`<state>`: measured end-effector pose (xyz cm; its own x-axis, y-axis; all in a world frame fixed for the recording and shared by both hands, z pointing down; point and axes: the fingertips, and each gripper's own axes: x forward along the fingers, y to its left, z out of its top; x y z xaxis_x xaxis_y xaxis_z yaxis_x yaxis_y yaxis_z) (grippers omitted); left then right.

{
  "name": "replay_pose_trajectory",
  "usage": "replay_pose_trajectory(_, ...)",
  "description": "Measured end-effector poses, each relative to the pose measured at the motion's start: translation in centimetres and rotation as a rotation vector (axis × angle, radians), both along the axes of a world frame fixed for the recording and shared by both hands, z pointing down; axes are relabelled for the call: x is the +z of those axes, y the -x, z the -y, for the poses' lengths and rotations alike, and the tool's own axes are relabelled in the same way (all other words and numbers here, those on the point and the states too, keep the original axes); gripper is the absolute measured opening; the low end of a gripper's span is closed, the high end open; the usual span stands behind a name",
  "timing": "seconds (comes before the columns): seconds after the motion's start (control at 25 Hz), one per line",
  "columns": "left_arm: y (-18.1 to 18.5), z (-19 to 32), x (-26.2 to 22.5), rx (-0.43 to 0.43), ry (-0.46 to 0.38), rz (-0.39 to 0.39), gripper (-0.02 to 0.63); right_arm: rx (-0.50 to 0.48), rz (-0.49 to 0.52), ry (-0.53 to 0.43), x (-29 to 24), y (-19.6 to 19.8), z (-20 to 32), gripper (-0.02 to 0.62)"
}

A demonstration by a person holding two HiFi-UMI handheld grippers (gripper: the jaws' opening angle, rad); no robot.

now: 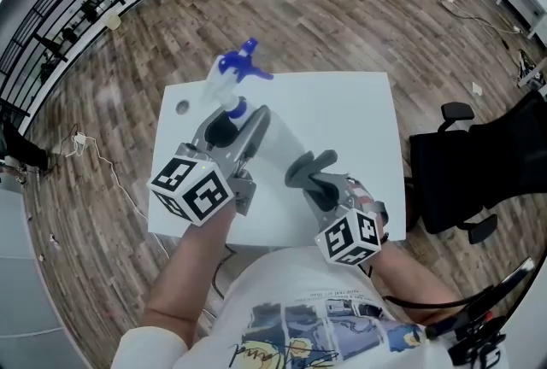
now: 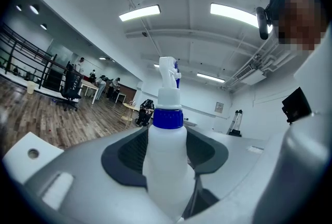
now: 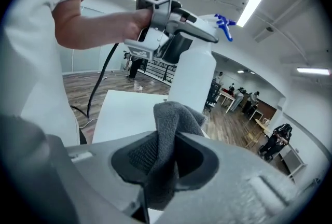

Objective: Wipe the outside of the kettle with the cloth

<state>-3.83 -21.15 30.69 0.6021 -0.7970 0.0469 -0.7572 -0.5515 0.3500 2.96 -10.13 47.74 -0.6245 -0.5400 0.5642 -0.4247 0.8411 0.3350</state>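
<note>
Notably, no kettle shows in any view; the only vessel present is a white spray bottle [image 2: 166, 158] with a blue collar and trigger. It is clamped by its body between the jaws of the left hand-held gripper [image 1: 235, 124] and held clear above the white counter [image 1: 342, 107]. The right hand-held gripper [image 1: 316, 176] is pinched on a fold of the grey cloth [image 3: 168, 132], just beside the bottle and lower. Risks, as judged: the bottle's smooth round wall could twist or slide in the jaws once the cloth pushes sideways on it. The cloth is caught only by a bunched fold, so a dragging stroke might pull it free. The two grippers are close enough to knock together. Count: two hand-held grippers, one spray bottle, one cloth, one counter, zero kettles.
</note>
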Motion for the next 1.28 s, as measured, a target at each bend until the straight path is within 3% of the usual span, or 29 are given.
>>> replay_pose_trajectory(0.28, 0.1, 0.5, 2.4, -0.026, 0.047, 0.013, 0.217, -0.016, 0.005, -0.212, -7.4, 2.4, -0.1, 0.078)
replay_pose_trajectory(0.44, -0.5, 0.3, 2.9, -0.029, 0.056, 0.015, 0.217, -0.022, -0.066, -0.277, -7.5, 4.2, 0.4, 0.078)
replay_pose_trajectory(0.8, 0.8, 0.1, 1.7, -0.050, 0.031, -0.024, 0.216, -0.044, -0.185, -0.170, 0.1, 3.3, 0.0, 0.078)
replay_pose_trajectory(1.0, 1.6, -0.2, 1.0, -0.045, 0.008, -0.020, 0.218, -0.047, -0.134, -0.011, 3.5, 2.4, -0.6, 0.078)
replay_pose_trajectory(1.28, 2.1, -0.6, 0.1, -0.008, -0.005, -0.029, 0.216, 0.009, -0.125, 0.079, 4.7, -0.5, 0.2, 0.078)
